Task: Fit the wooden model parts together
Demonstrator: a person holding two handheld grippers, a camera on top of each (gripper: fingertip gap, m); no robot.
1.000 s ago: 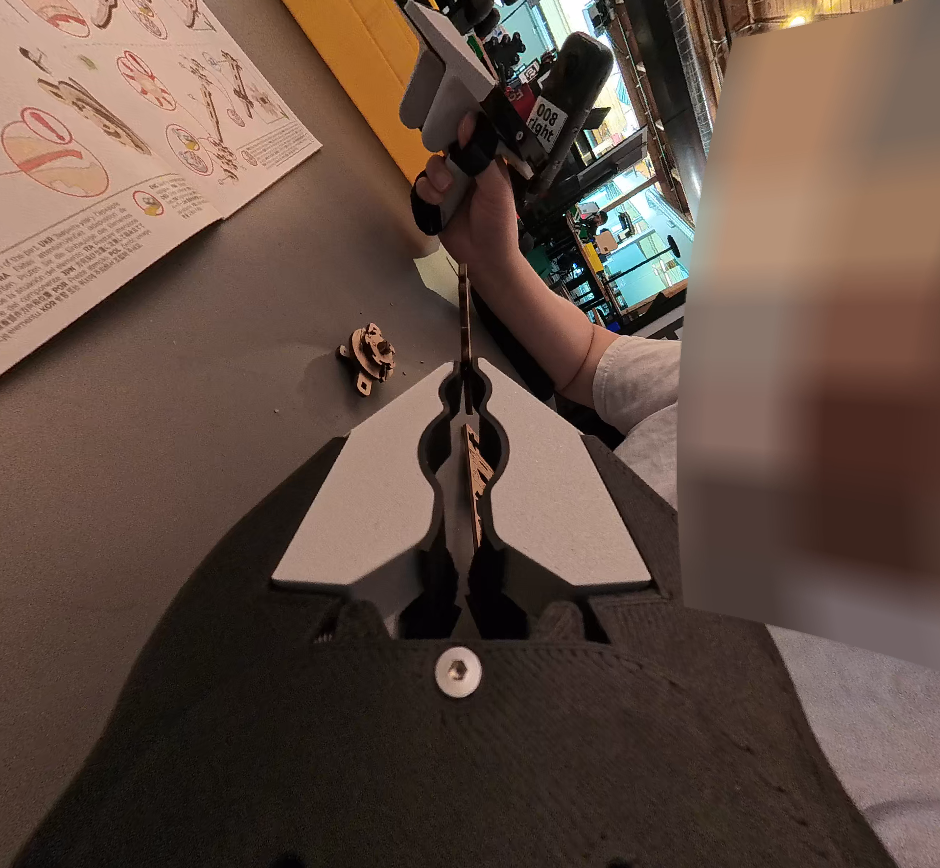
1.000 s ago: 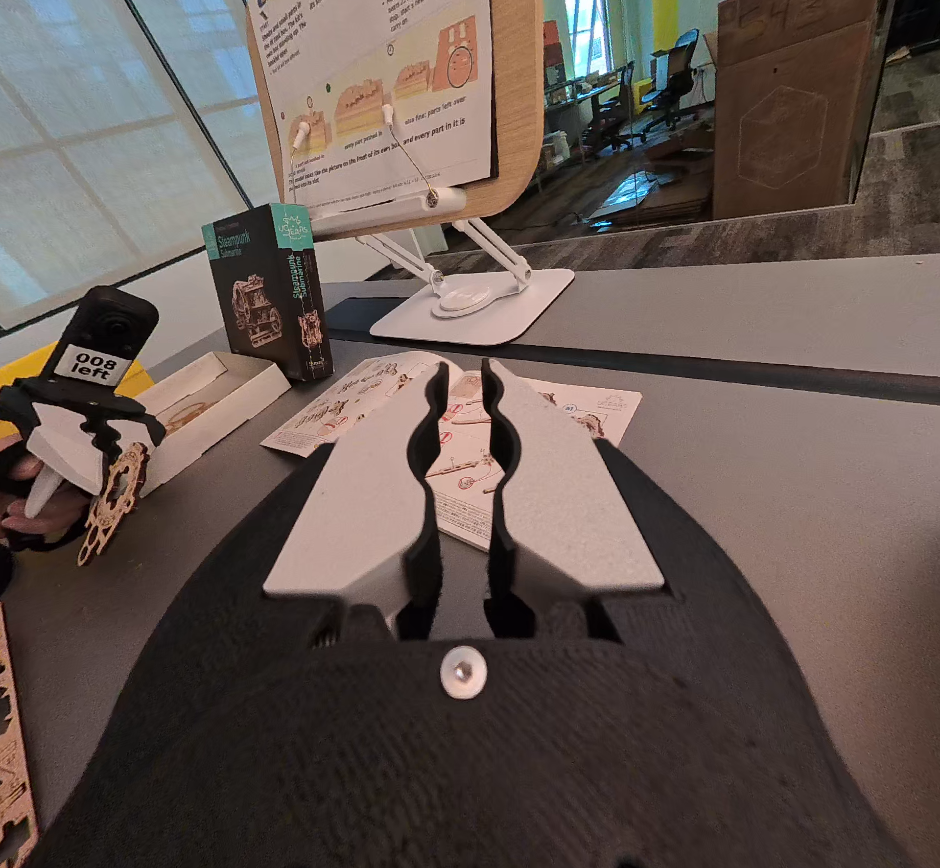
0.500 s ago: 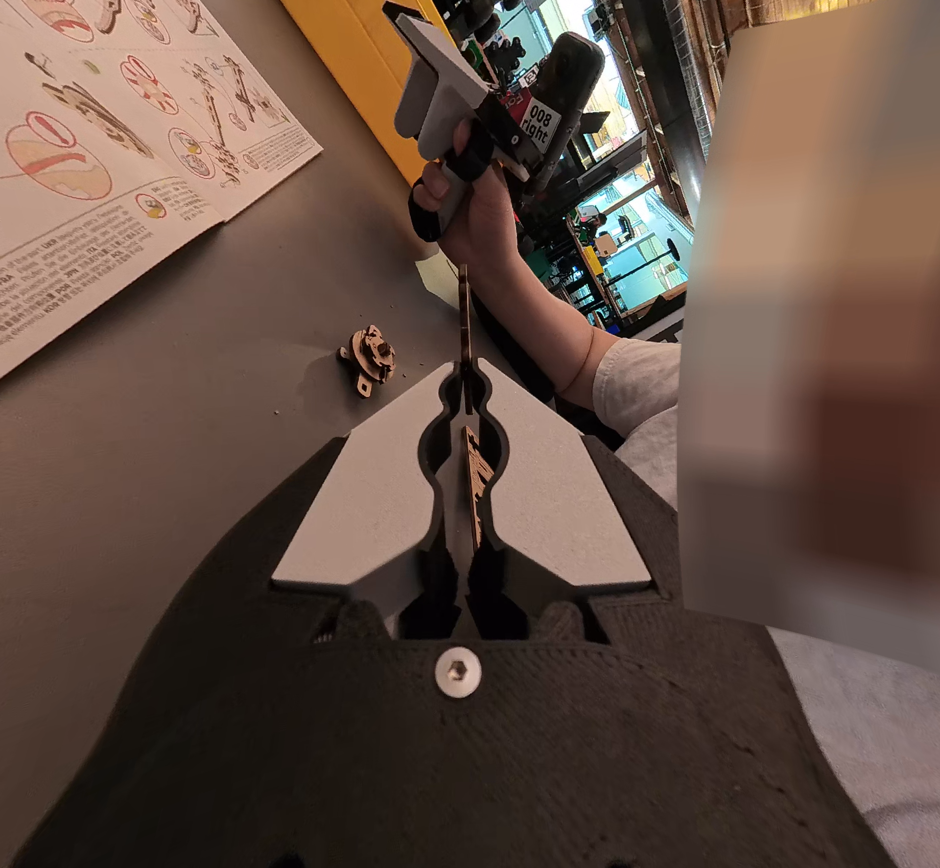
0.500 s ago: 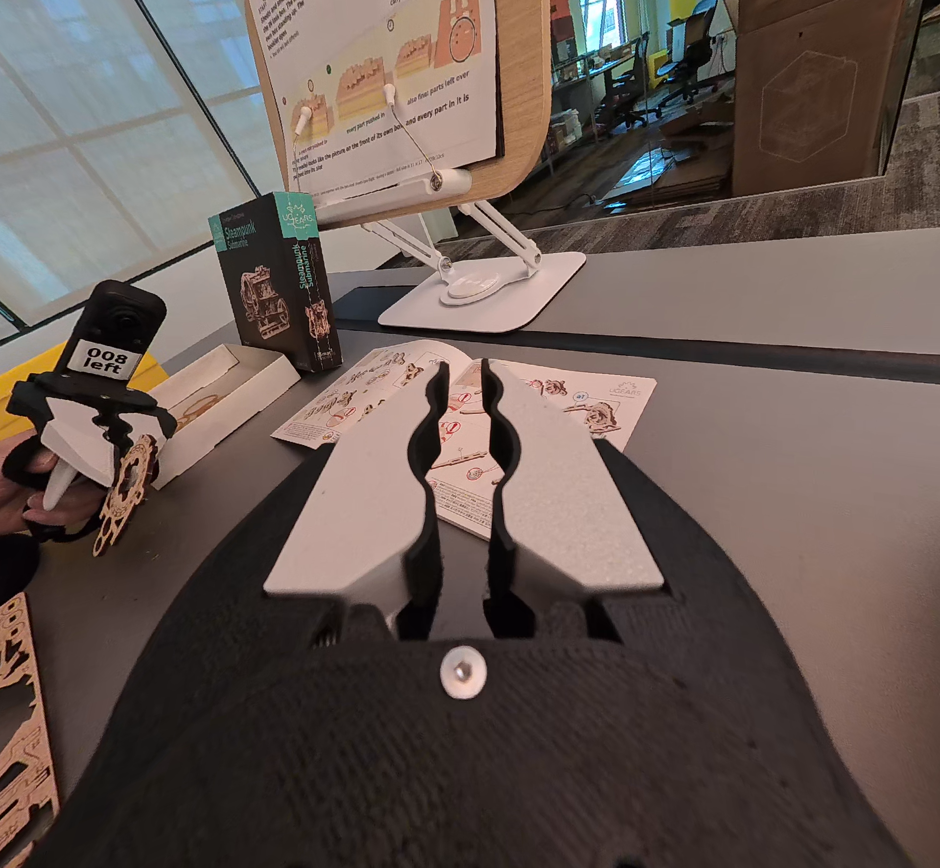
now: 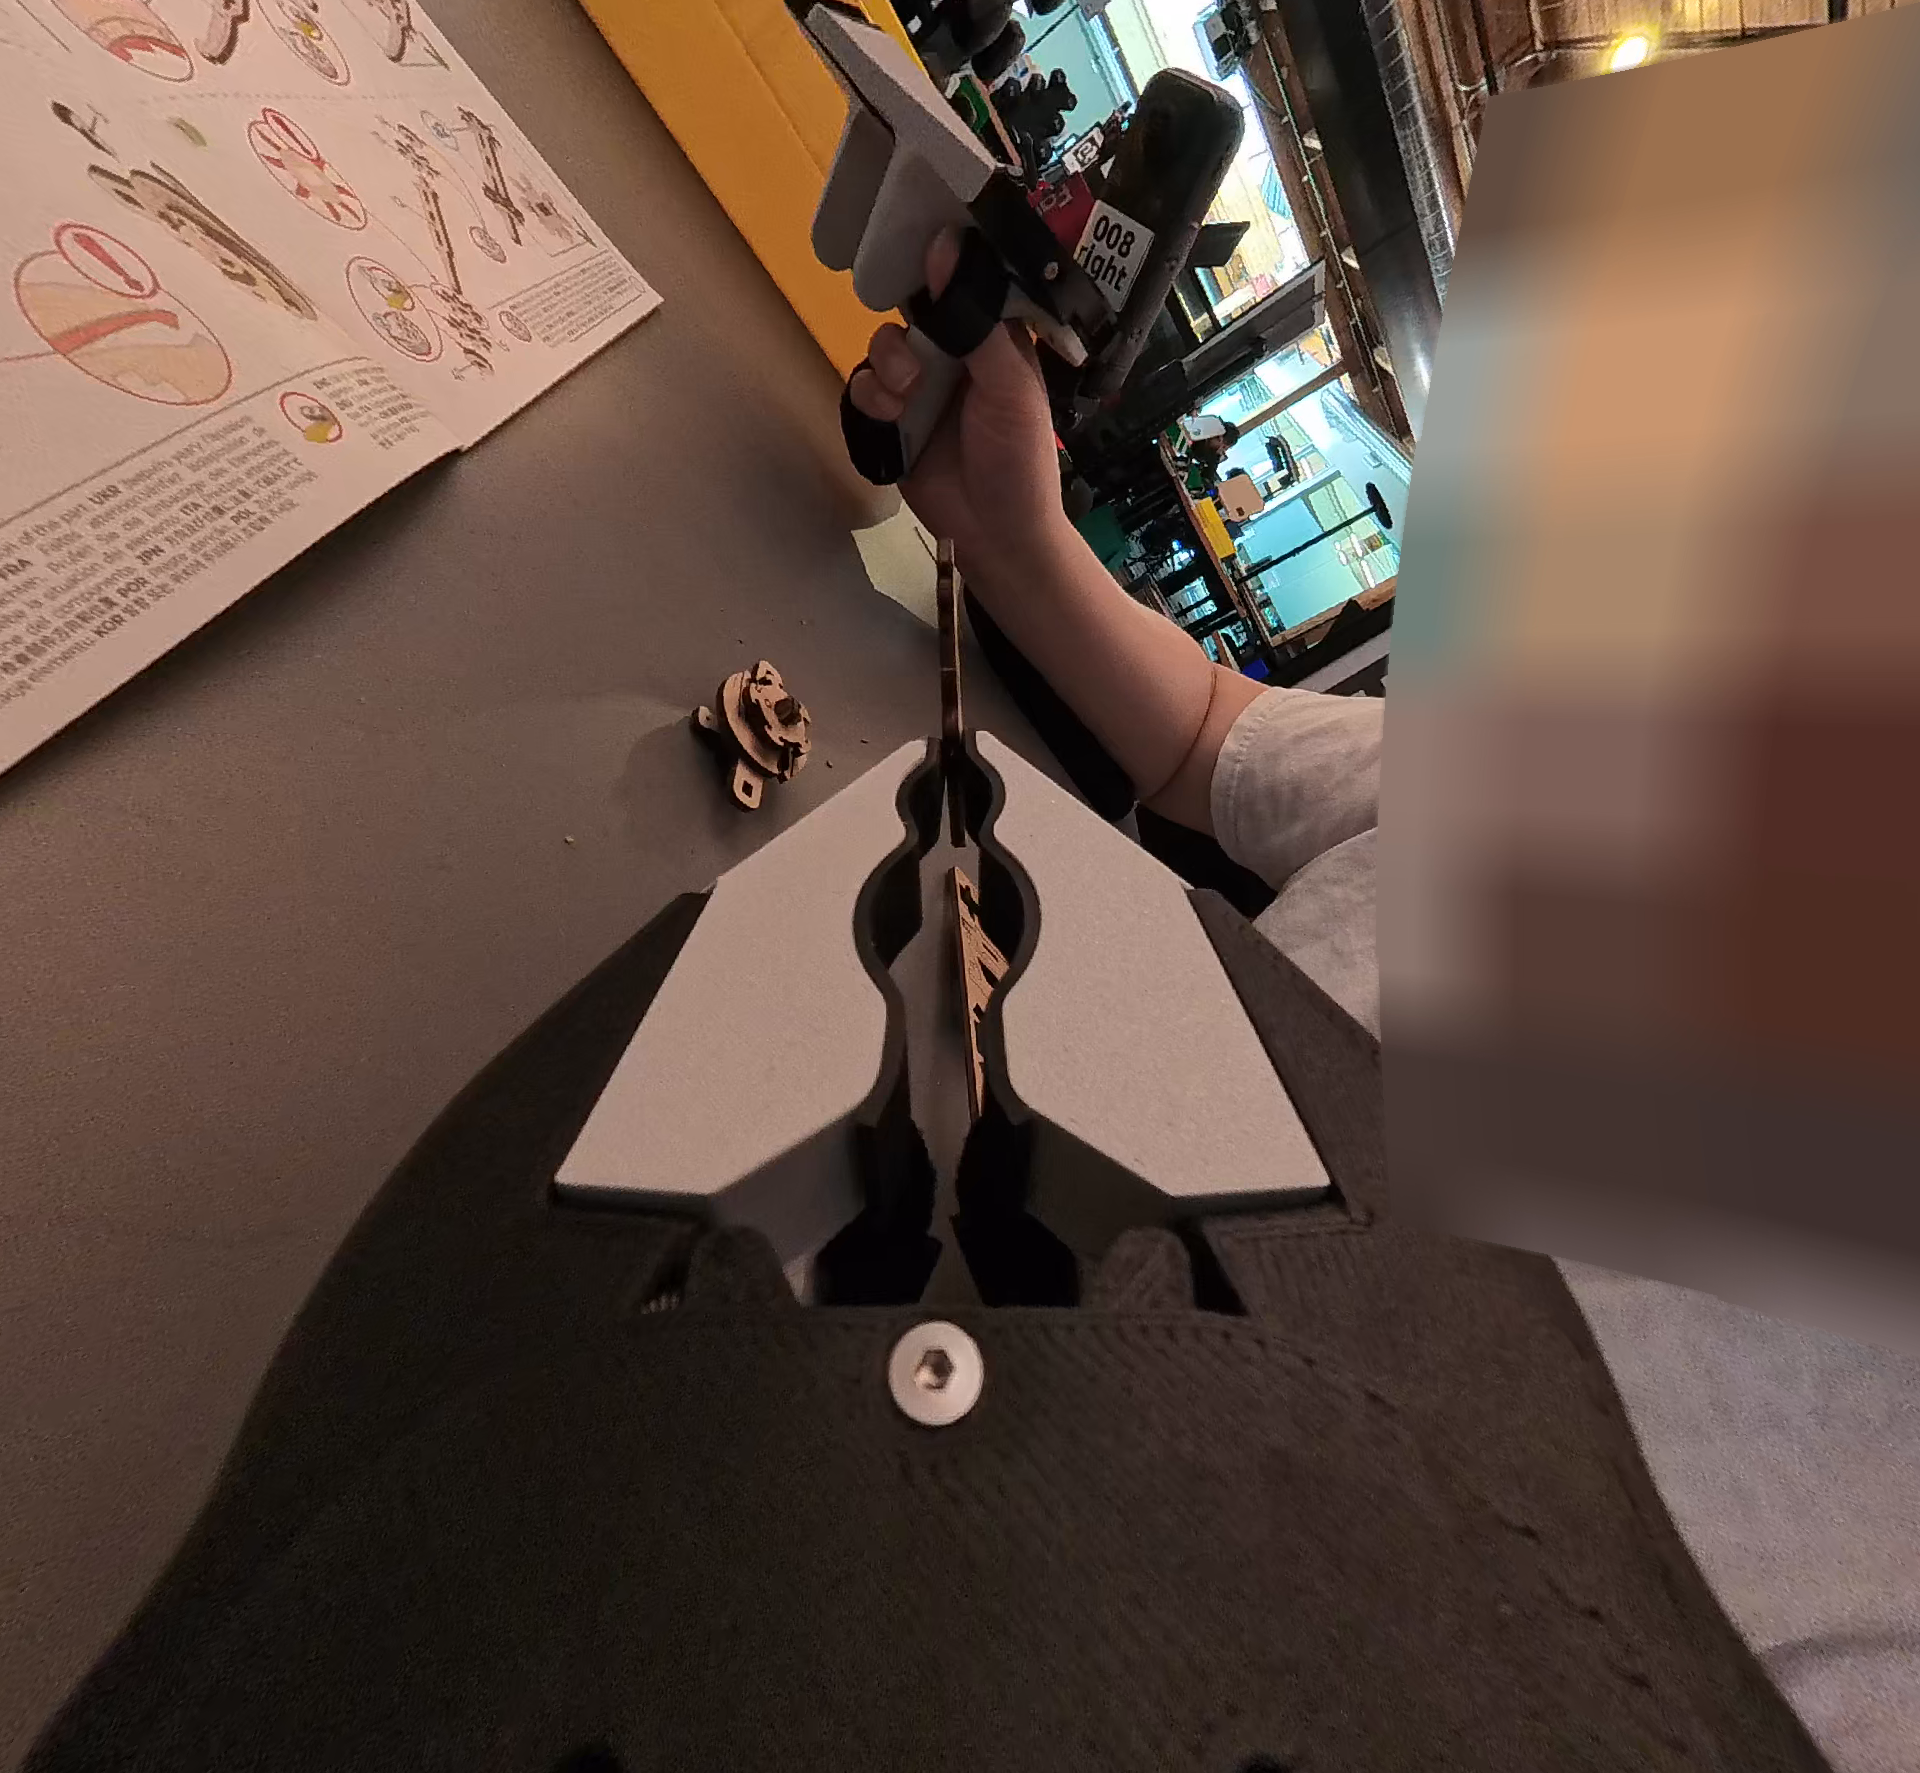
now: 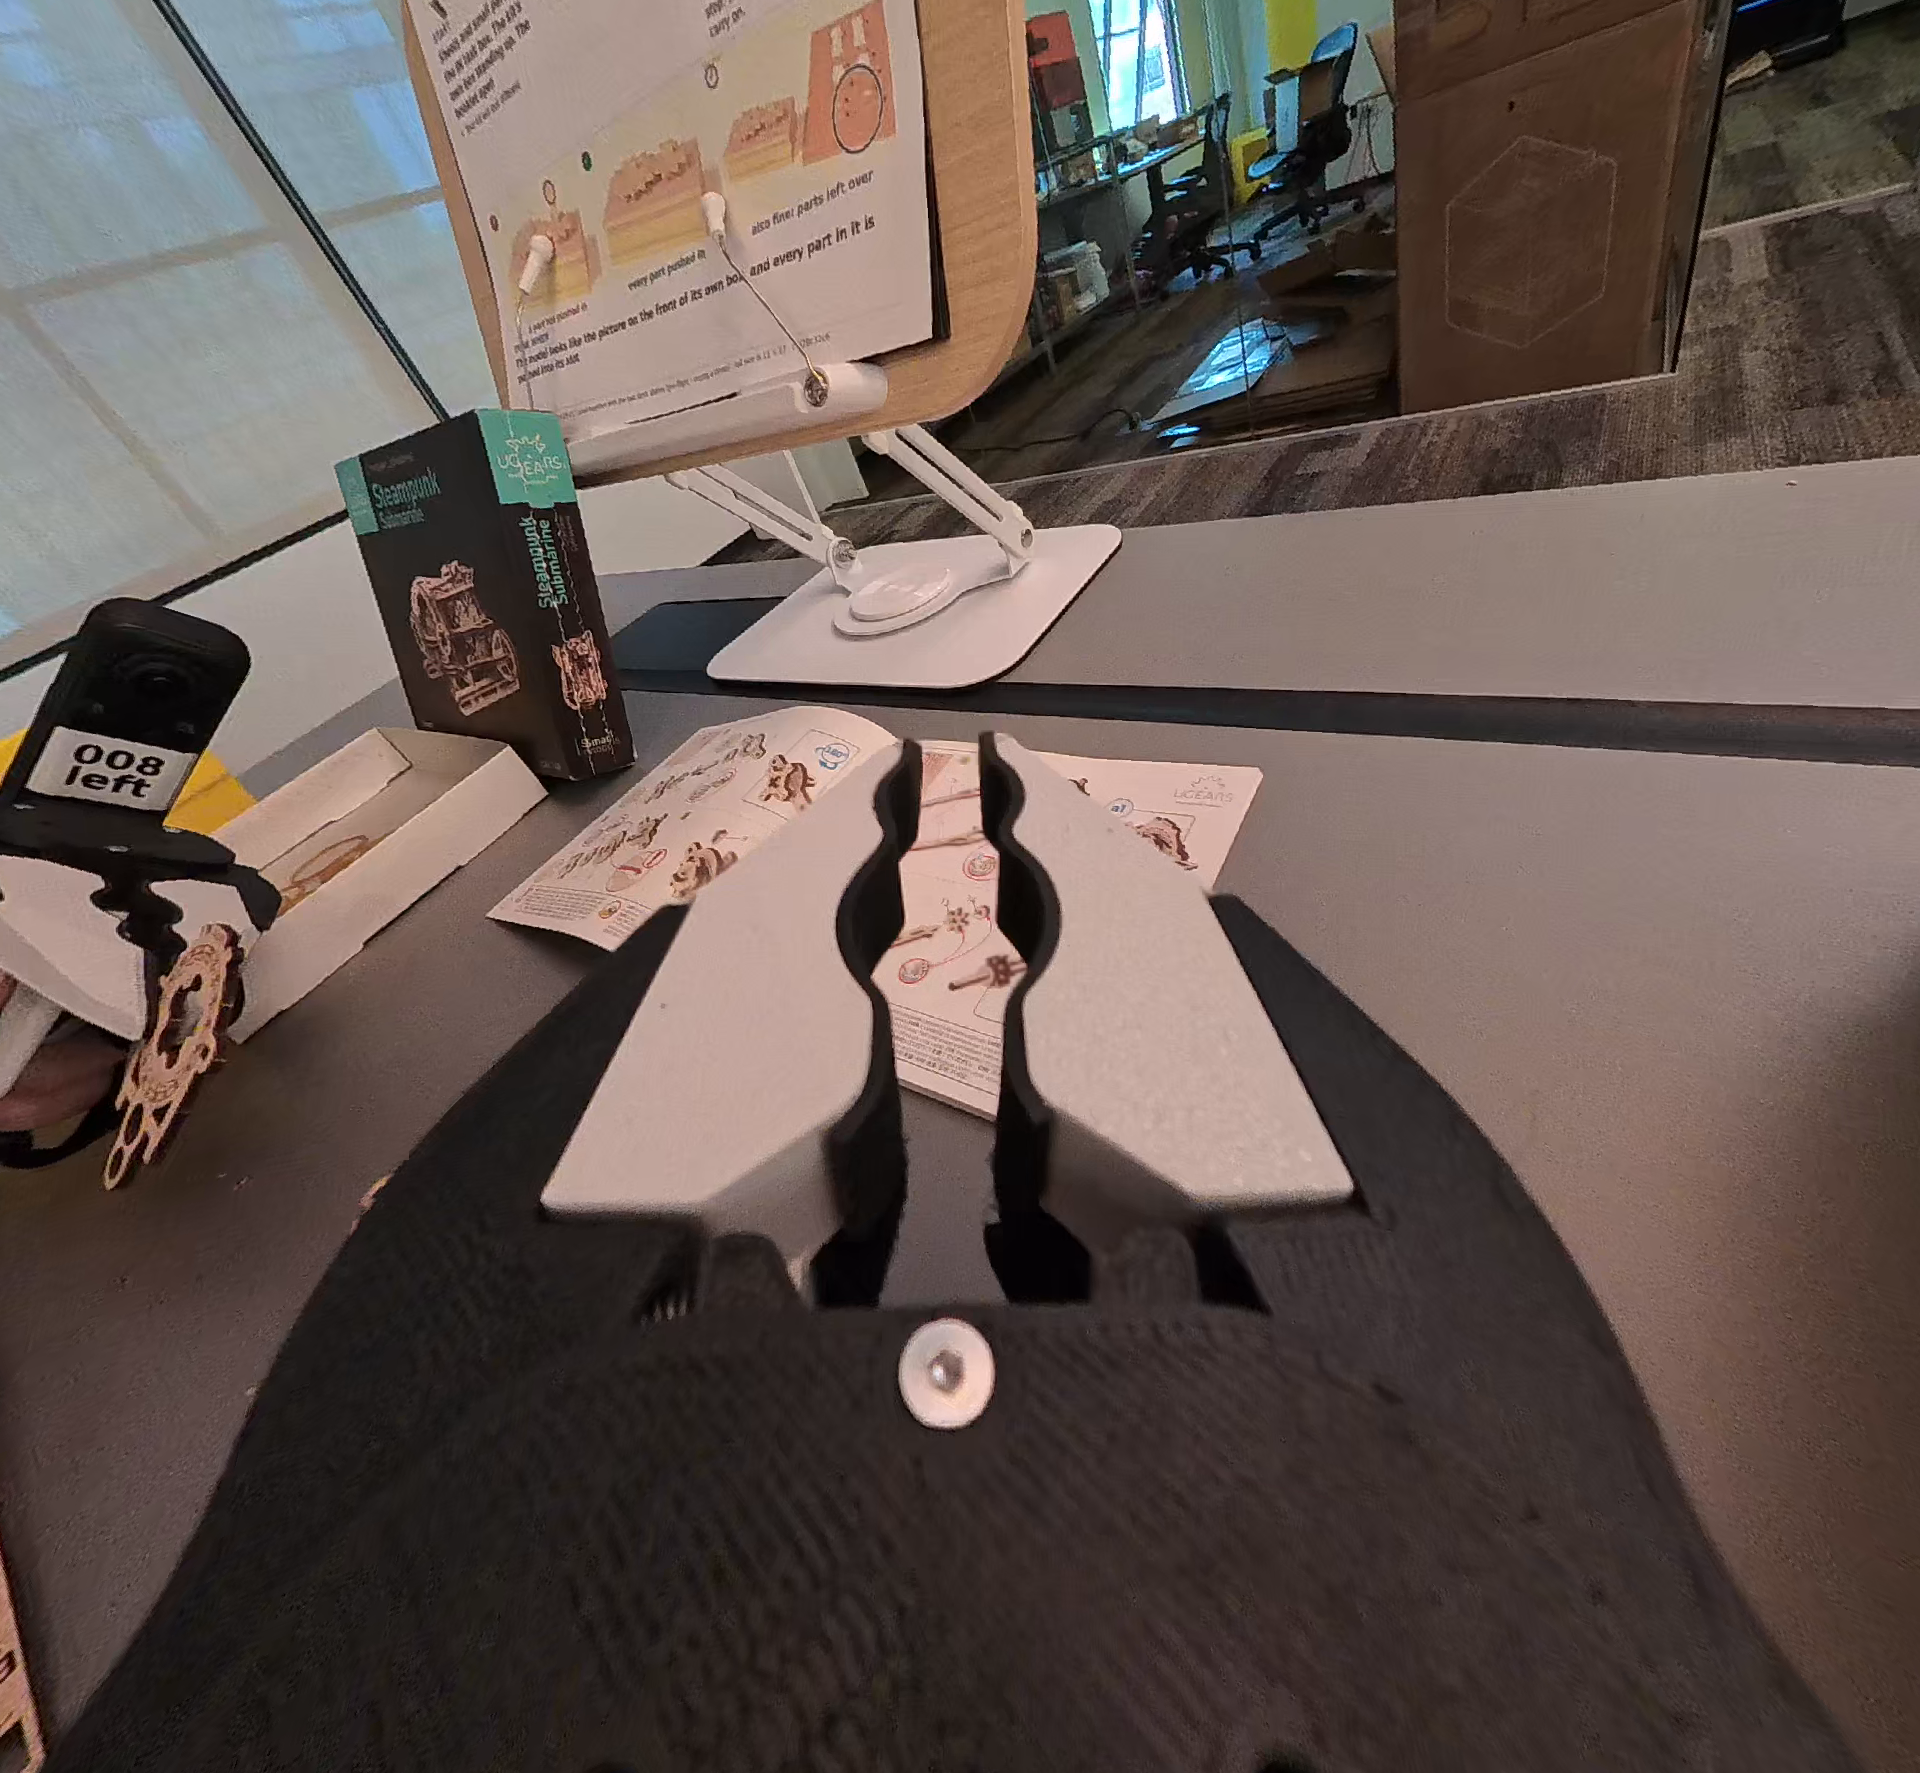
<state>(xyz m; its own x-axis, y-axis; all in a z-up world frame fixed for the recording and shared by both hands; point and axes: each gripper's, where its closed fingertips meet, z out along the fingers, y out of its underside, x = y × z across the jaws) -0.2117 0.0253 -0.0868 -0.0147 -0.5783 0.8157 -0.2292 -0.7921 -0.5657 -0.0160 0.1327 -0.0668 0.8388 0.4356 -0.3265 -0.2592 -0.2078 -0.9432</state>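
Observation:
My left gripper [image 5: 951, 752] is shut on a flat wooden part [image 5: 949, 643], which I see edge-on sticking out past the fingertips above the grey table. In the right wrist view this left gripper [image 6: 156, 934] is at the far left, and the held part [image 6: 177, 1037] shows as a gear-like fretwork plate. A small wooden assembly [image 5: 756, 731] lies on the table just left of the left fingertips. My right gripper [image 6: 948, 757] is open and empty above the instruction booklet [image 6: 707, 850]. In the left wrist view the right gripper [image 5: 883, 165] is held up in a hand.
A yellow box [image 5: 707, 40] stands behind the booklet [image 5: 260, 217]. A black product box [image 6: 488, 601], a white open carton [image 6: 364, 840] and a book stand [image 6: 914, 601] with a sheet are at the back. A wooden sheet's edge [image 6: 12, 1671] shows at the lower left. The left gripper's tips are roughly 25 cm from the right gripper's.
The right gripper has shifted slightly while staying open. The left gripper keeps hold of the wooden part and has barely moved.

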